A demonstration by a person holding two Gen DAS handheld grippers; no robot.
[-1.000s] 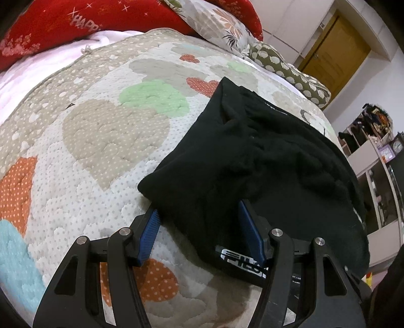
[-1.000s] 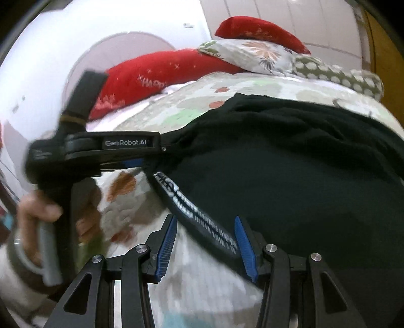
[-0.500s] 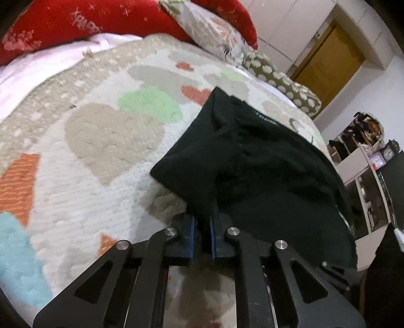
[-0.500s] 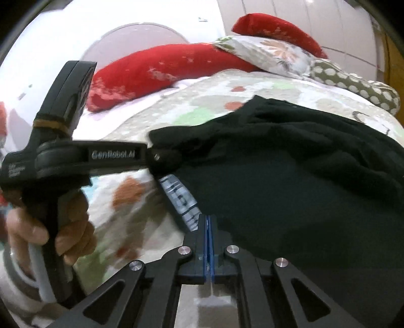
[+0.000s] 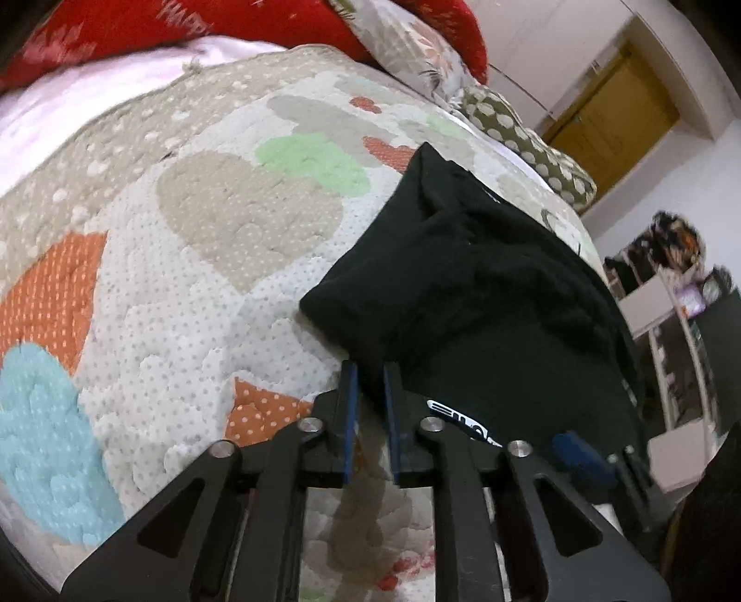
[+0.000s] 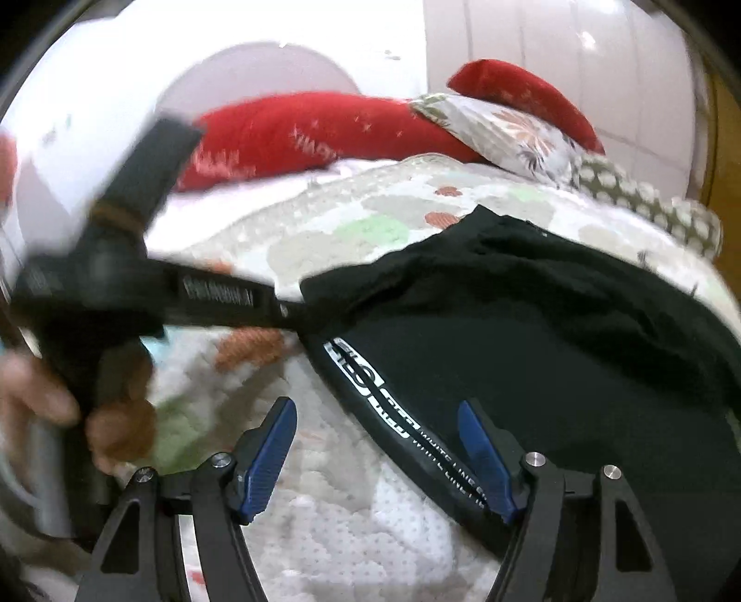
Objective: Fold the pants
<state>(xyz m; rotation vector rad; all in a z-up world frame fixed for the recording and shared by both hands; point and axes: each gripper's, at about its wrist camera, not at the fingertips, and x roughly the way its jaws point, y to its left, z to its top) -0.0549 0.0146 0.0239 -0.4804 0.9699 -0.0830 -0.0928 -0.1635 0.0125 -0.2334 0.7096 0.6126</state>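
Observation:
The black pants (image 5: 481, 296) lie folded on the heart-patterned quilt (image 5: 208, 278), their white-lettered waistband (image 6: 407, 430) at the near edge. My left gripper (image 5: 369, 370) sits at the near corner of the folded cloth, jaws a narrow gap apart, with the cloth edge just ahead of the tips and nothing between the pads. It shows blurred in the right wrist view (image 6: 296, 315), touching that corner. My right gripper (image 6: 377, 412) is open, its blue pads either side of the waistband. The pants also fill the right of that view (image 6: 555, 333).
Red pillows (image 5: 139, 41), a floral pillow (image 5: 407, 51) and a spotted pillow (image 5: 528, 148) line the head of the bed. A wooden door (image 5: 611, 116) and cluttered shelves (image 5: 671, 287) stand beyond the bed's right side. The person's hand (image 6: 111, 417) holds the left gripper's handle.
Both grippers were shut on the pants' near edge half a second ago. The right gripper has opened wide and let go; the left has opened slightly and drawn back.

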